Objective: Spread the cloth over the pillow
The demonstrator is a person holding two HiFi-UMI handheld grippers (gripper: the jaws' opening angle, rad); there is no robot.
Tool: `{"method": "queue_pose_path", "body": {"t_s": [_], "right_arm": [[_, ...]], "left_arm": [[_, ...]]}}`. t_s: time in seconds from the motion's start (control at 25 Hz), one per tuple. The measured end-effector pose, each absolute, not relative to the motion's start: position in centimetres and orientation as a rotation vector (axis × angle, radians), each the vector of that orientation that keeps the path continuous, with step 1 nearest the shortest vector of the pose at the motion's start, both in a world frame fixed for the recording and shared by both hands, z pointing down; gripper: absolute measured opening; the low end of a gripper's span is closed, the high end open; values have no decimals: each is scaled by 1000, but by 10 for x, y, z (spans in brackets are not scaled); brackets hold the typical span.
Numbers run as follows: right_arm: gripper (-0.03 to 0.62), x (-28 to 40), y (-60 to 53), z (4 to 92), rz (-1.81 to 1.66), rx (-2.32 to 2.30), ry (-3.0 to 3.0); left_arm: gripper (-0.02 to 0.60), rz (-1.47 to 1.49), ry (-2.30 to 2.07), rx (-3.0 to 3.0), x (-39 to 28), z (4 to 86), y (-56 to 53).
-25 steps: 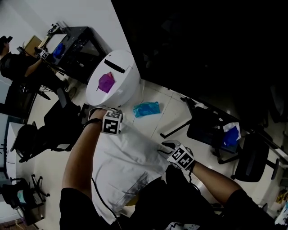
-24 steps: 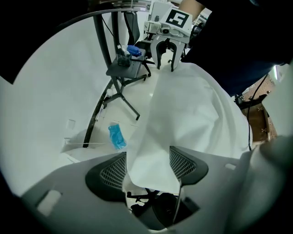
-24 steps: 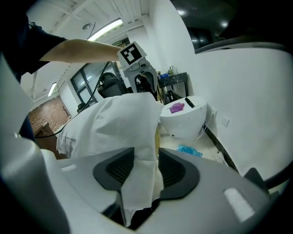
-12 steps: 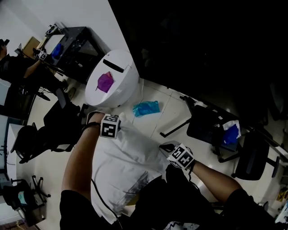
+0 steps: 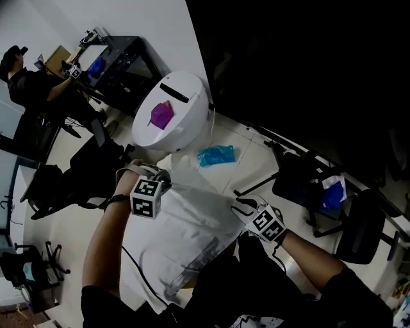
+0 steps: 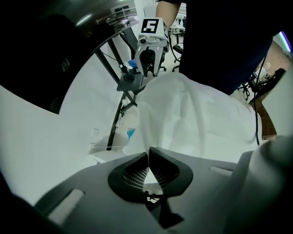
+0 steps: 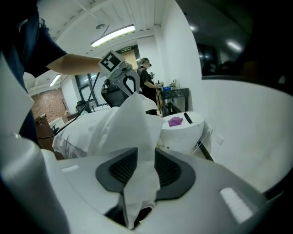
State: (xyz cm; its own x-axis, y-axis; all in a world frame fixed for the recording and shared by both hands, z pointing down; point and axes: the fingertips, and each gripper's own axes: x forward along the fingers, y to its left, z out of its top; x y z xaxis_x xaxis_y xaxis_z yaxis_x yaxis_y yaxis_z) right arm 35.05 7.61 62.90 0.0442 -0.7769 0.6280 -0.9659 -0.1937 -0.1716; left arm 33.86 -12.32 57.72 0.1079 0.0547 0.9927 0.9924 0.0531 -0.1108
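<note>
White wall (image 5: 134, 19), pale tiled floor (image 5: 251, 168) (glossy), black desk (image 5: 122, 54), dark chairs (image 5: 359, 224), ceiling strip light (image 7: 113, 35)

The head view looked steeply down from above both forearms onto the white cloth (image 5: 186, 224). Each gripper view sat close behind its own jaws (cloth filled the foreground) and faced the other. The left saw the right gripper (image 6: 149, 68), and the right saw the left gripper (image 7: 129, 89). Head and right gripper views shared the white drum (image 5: 182, 122).
</note>
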Motion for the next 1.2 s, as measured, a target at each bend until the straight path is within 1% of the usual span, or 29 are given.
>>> {"method": "queue_pose_path", "body": {"t_s": [0.08,0.2,0.52,0.72,0.88,1.2], "right_arm": [[150,345,72,621,830,1997,-1788],[167,336,62,611,765,1937,-1840],[172,309,28,595,656,1722,-1928],[181,290,16,596,549,1540,-1922],[184,278,8,609,417,1361,-1895],[184,270,-12,593,384,1168,-1935]], "left_arm": [[-3,-1026,-1144,-1274,322,565,-128],[-3,-1002,-1086,-1314,292,549,-135],[-3,-962,-960,-1455,220,520,-139],[-3,-1027,-941,-1495,166,531,-143],[-2,-1126,-970,-1498,121,565,-144],[-2,-1169,-953,-1580,91,592,-137]]}}
